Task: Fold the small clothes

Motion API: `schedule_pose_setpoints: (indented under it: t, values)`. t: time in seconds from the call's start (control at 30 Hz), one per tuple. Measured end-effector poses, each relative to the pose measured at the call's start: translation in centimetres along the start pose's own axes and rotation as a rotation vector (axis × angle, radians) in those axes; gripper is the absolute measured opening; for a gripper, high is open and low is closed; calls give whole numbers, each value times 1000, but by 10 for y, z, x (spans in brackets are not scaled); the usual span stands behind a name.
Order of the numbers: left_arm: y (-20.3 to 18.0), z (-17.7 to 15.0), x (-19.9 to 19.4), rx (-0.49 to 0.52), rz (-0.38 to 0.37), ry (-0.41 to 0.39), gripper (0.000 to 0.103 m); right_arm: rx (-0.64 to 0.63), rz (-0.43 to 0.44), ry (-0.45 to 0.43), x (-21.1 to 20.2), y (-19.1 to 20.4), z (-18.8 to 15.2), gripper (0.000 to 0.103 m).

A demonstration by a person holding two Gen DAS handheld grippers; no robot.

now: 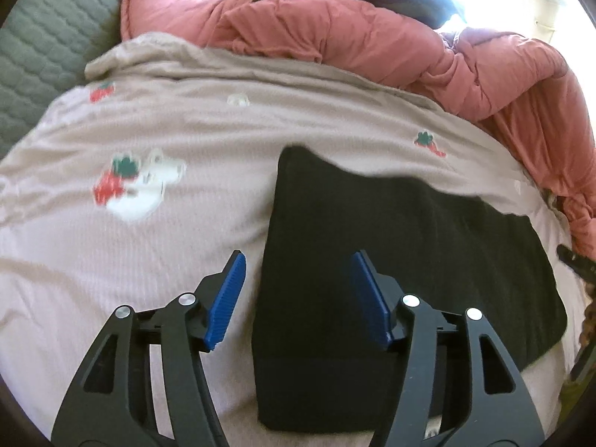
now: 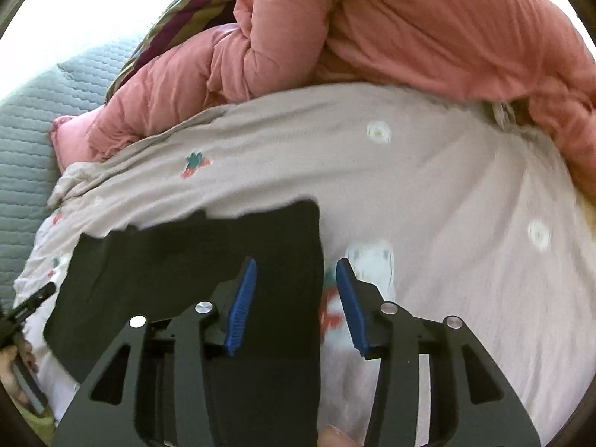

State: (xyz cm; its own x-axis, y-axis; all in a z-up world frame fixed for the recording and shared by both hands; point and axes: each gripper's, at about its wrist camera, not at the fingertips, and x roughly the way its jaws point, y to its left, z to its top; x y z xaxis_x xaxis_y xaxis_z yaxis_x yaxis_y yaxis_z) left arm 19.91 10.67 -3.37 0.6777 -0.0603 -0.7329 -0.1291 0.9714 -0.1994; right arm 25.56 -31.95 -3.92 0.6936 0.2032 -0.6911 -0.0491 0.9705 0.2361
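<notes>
A small black garment lies flat on a pale pink sheet printed with strawberries. My left gripper is open, its jaws straddling the garment's left edge just above it. In the right wrist view the same black garment lies at the lower left. My right gripper is open, its jaws straddling the garment's right edge. Neither gripper holds anything.
A bunched salmon-pink quilt lies along the far side of the sheet and also shows in the right wrist view. A grey quilted mattress lies at the far left. A striped cloth sits behind the quilt.
</notes>
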Motion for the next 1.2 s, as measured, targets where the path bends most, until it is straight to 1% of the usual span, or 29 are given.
schedule_pose_setpoints:
  t: [0.07, 0.1, 0.13, 0.3, 0.37, 0.43, 0.47, 0.5, 0.53, 0.57, 0.6, 0.67, 0.7, 0.73, 0.77, 0.8, 0.83, 0.87, 0.9, 0.93, 0.97, 1.0, 1.07, 1.2]
  values:
    - [6, -10, -1, -34, -18, 16, 56, 4, 28, 26, -2, -1, -14, 47]
    - [9, -14, -1, -47, -27, 23, 56, 3, 38, 40, -3, -1, -21, 47]
    - [11, -19, 0, -57, -36, 37, 56, 2, 38, 54, -4, -2, -27, 47]
    - [20, -29, 0, -101, -62, 54, 56, -15, 40, 84, -14, -1, -48, 47]
    - [21, -31, -1, -100, -54, 53, 56, -13, 28, 100, -15, -2, -55, 47]
    - [20, -32, -1, -97, -44, 56, 56, -19, -14, 126, -13, -5, -63, 45]
    - [20, -33, -2, -95, -43, 56, 54, -23, -31, 131, -13, -6, -65, 34]
    - [19, -33, -3, -90, -48, 57, 48, -32, -37, 137, -14, -7, -70, 21]
    - [18, -33, -4, -86, -55, 61, 44, -38, -28, 141, -14, -6, -72, 16]
    - [16, -33, -5, -79, -66, 65, 36, -41, -18, 143, -15, -5, -74, 11]
    - [14, -34, -6, -71, -75, 68, 32, -48, -6, 143, -17, -4, -76, 10]
    - [11, -34, -7, -59, -77, 68, 31, -46, 16, 137, -19, -3, -76, 11]
    - [12, -33, -8, -65, -79, 68, 34, -24, 37, 138, -19, -5, -75, 13]
    - [15, -33, -7, -80, -80, 67, 40, -1, 57, 134, -21, -8, -73, 13]
    - [18, -33, -6, -92, -77, 69, 52, 30, 78, 126, -22, -13, -72, 22]
    - [20, -33, -5, -99, -74, 75, 52, 72, 100, 129, -21, -19, -72, 32]
    - [21, -34, -4, -107, -80, 83, 52, 92, 108, 137, -20, -22, -72, 32]
    - [21, -35, -3, -105, -81, 85, 46, 99, 105, 144, -19, -23, -72, 32]
    - [21, -35, -3, -100, -84, 84, 28, 101, 110, 155, -17, -23, -74, 28]
    - [20, -36, -3, -94, -91, 84, 20, 105, 123, 164, -15, -23, -75, 20]
    - [18, -36, -3, -84, -88, 85, 18, 107, 138, 170, -14, -23, -75, 9]
    - [16, -37, -4, -73, -76, 83, 17, 105, 144, 178, -14, -23, -76, 9]
    - [14, -38, -6, -50, -61, 77, 17, 87, 120, 172, -18, -22, -77, 9]
    - [19, -41, -6, -71, -76, 88, 18, 42, 63, 184, -13, -16, -84, 10]
